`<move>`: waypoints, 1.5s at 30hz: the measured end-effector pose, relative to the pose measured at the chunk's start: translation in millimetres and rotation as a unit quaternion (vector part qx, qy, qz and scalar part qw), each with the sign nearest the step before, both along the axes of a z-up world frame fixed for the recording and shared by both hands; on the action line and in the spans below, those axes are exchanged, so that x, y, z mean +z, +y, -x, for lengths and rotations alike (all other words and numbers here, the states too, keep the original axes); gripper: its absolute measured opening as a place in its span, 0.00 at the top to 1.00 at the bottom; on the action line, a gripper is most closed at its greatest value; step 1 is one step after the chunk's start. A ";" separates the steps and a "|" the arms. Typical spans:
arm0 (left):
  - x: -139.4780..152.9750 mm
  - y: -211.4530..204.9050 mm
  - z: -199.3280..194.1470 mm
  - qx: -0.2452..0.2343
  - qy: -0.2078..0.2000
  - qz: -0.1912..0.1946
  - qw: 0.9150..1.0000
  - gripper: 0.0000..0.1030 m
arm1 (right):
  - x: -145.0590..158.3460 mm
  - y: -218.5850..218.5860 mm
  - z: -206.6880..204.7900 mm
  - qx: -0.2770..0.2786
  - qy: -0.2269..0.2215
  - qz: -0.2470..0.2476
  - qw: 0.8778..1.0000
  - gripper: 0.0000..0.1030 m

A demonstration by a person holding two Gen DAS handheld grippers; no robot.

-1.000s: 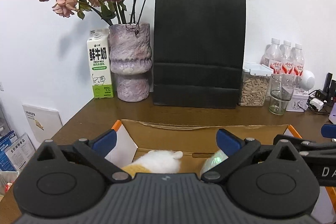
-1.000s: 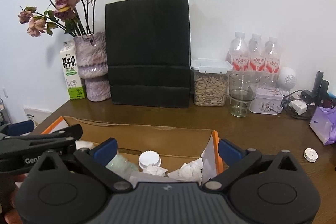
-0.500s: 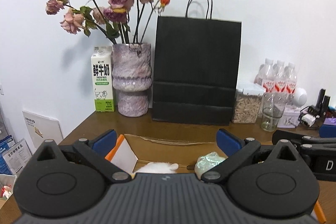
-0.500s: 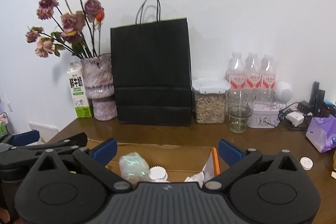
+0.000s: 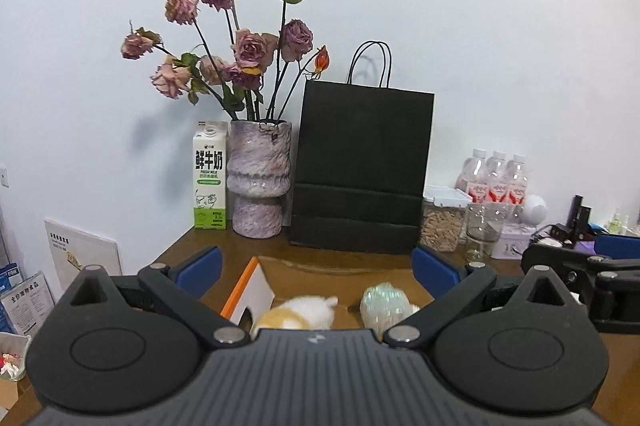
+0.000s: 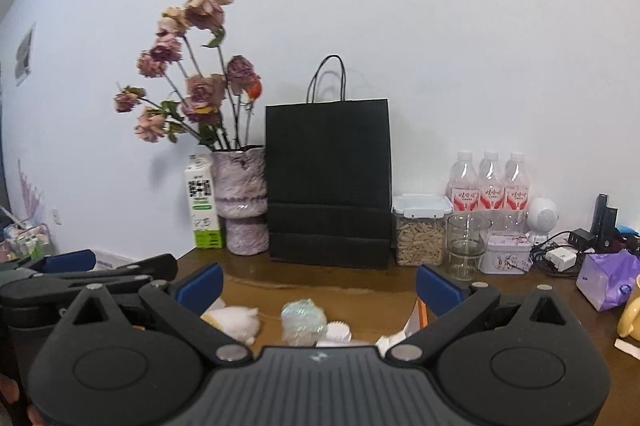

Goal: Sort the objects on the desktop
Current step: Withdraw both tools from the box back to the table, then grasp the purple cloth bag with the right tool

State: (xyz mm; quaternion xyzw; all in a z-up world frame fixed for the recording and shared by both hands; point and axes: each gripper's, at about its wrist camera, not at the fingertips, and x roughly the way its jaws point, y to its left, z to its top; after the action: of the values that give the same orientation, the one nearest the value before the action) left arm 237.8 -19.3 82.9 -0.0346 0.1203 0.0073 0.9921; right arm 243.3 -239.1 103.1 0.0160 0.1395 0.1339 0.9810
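An open cardboard box (image 5: 340, 268) with orange-edged flaps sits on the brown desk in front of both grippers. Inside lie a white and tan plush toy (image 5: 298, 312), an iridescent crumpled wrapper (image 5: 384, 302) and, in the right wrist view, a white ridged cap (image 6: 339, 330). The plush (image 6: 234, 320) and wrapper (image 6: 302, 318) also show in the right wrist view. My left gripper (image 5: 318, 268) is open and empty above the box. My right gripper (image 6: 318, 280) is open and empty too, to the right of the left one.
Along the wall stand a milk carton (image 5: 210, 178), a vase of dried roses (image 5: 259, 178), a black paper bag (image 5: 362, 170), a seed jar (image 6: 420, 230), a glass (image 6: 466, 246), water bottles (image 6: 490, 186) and a tin (image 6: 506, 258). Cables and a purple tissue pack (image 6: 608, 278) lie right.
Both grippers have risen and drawn back from the box, so the box looks smaller and lower and more of the wall shows. Both stay open and empty.
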 end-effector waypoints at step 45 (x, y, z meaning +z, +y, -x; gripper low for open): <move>-99.6 45.0 147.7 -0.006 0.078 -0.004 0.997 0.00 | -127.6 16.7 158.8 -0.003 0.085 0.051 0.995 0.00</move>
State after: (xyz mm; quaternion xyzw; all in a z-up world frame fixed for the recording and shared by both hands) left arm 90.1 25.7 -16.6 -0.0295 0.1980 0.0041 0.9798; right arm 84.6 -222.4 -24.5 -0.0225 0.2288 0.1214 0.9656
